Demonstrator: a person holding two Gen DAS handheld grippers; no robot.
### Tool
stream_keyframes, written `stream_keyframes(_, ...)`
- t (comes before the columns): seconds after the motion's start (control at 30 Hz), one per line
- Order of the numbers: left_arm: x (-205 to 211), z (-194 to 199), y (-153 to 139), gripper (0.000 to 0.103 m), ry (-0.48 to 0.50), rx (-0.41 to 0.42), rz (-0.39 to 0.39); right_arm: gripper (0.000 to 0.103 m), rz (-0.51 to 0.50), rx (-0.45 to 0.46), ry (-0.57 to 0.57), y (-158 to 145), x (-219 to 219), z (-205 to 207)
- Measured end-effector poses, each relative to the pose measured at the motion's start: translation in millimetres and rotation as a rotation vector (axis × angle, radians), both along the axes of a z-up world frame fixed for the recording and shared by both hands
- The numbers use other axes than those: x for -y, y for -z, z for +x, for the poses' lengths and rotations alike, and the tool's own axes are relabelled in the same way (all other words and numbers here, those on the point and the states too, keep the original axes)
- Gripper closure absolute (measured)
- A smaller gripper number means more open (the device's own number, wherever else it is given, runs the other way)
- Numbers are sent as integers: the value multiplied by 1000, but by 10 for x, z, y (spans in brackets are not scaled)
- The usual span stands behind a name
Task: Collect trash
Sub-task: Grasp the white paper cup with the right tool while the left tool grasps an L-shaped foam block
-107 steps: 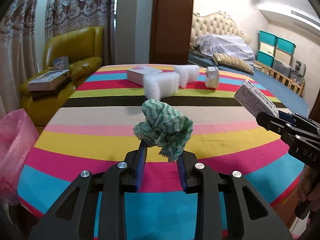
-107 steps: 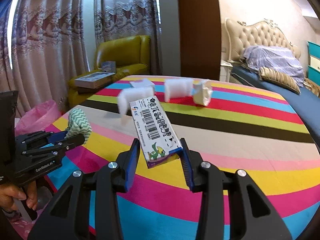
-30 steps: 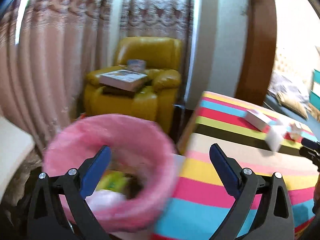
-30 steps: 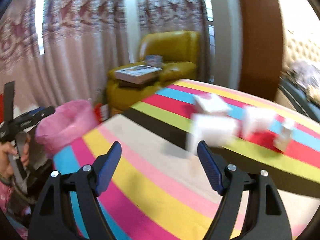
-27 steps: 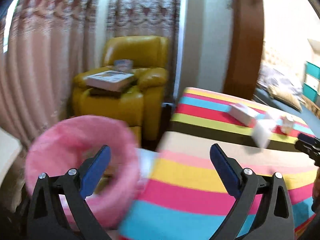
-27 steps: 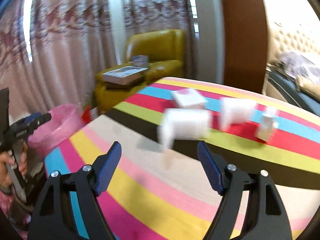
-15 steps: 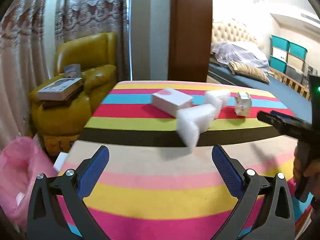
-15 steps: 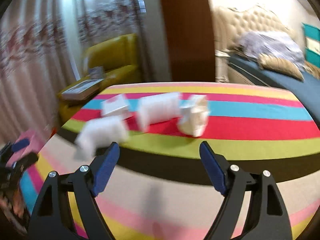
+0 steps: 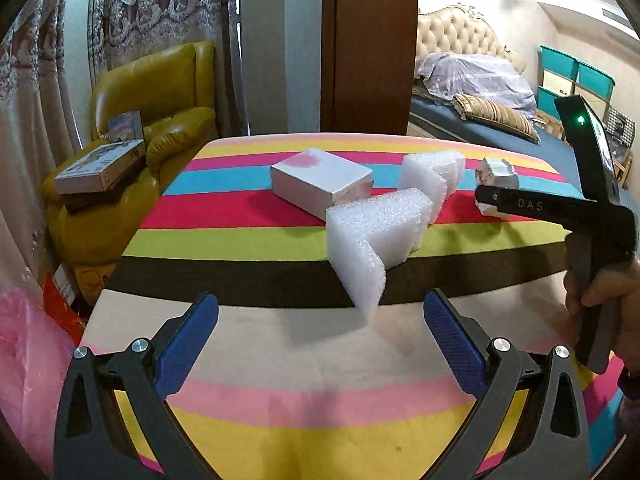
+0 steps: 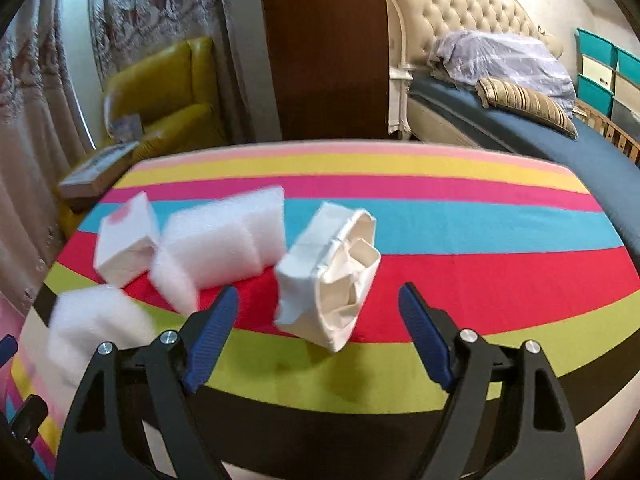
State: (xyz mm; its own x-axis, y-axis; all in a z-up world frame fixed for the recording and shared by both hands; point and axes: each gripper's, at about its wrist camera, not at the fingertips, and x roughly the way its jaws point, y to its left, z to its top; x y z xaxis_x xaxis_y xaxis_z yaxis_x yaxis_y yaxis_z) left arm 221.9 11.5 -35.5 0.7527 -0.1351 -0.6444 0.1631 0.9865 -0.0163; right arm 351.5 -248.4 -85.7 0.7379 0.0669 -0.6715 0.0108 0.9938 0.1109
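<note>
Two empty hand-held grippers: our right hand-held gripper (image 10: 318,334), jaws closing, has the crumpled carton (image 10: 328,276) dead ahead; our left hand-held gripper (image 9: 320,340), jaws wide apart, faces the foam block (image 9: 376,236).

Both claws emptied; cloth and carton gone. I've swung off the pink bin: left claw (image 9: 320,336) faces foam block (image 9: 376,236), right claw (image 10: 318,328) closing around crumpled box (image 10: 328,276).

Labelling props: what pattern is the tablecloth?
The tablecloth has broad multicoloured stripes: pink, yellow, magenta, cyan, red, lime, dark brown, beige. Shows best in the left wrist view.
</note>
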Motion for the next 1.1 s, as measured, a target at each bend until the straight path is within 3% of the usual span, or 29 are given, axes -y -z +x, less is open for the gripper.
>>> stream_keyframes(0.03, 5, 35, 5, 7, -1, -4, -6, 38, 5, -3, 6, 8, 25, 9)
stream_keyframes(0.07, 18, 89, 16, 7, -1, -13, -16, 46, 2, -6, 9, 13, 33, 14)
stream_keyframes(0.1, 31, 131, 22, 7, 0, -22, -24, 63, 0, -9, 6, 16, 40, 11)
stream_keyframes(0.13, 60, 191, 33, 7, 1, -34, -37, 66, -3, -1, 13, 6, 57, -18)
stream_keyframes(0.27, 208, 360, 53, 7, 14, -47, -38, 67, 13, 67, 6, -66, 132, -231)
stream_keyframes(0.57, 341, 760, 150, 8, 4, -120, -63, 66, 63, 108, -16, -116, 337, -732)
stream_keyframes(0.9, 568, 865, 143, 9, 36, -124, -69, 66, 103, 122, 5, -73, 418, -949)
stream_keyframes(1.0, 597, 869, 176, 25, 41, -135, -76, 66, 108, 125, 10, -84, 428, -953)
stream_keyframes(1.1, 559, 789, 152, 25, 32, -117, -112, 66, 110, 134, 14, -98, 434, -975)
